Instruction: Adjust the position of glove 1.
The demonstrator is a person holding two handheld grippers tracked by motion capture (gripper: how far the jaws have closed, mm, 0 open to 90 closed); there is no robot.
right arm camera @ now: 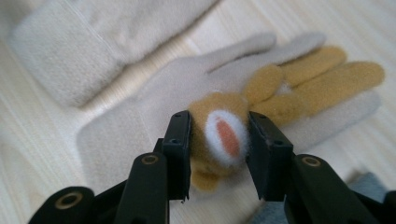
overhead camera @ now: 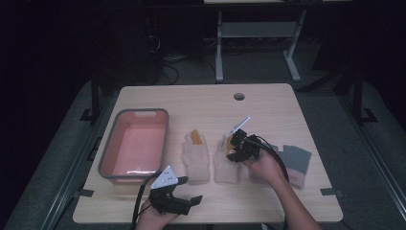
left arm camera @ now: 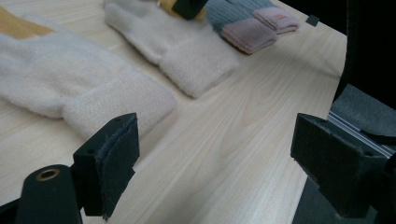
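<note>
Wood-grain table (overhead camera: 268, 103) | fuzzy yellow glove (right arm camera: 219, 135) (rolled) pinched, right hand-held gripper (right arm camera: 218, 156)

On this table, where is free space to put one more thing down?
Free: the far strip between the cream gloves and the cable hole, and the near edge right of the left gripper. Crowded: the middle row, from pink tub to grey gloves.

A dim lab: bare wooden table (overhead camera: 201, 103), cables (overhead camera: 167, 64) on the floor behind
</note>
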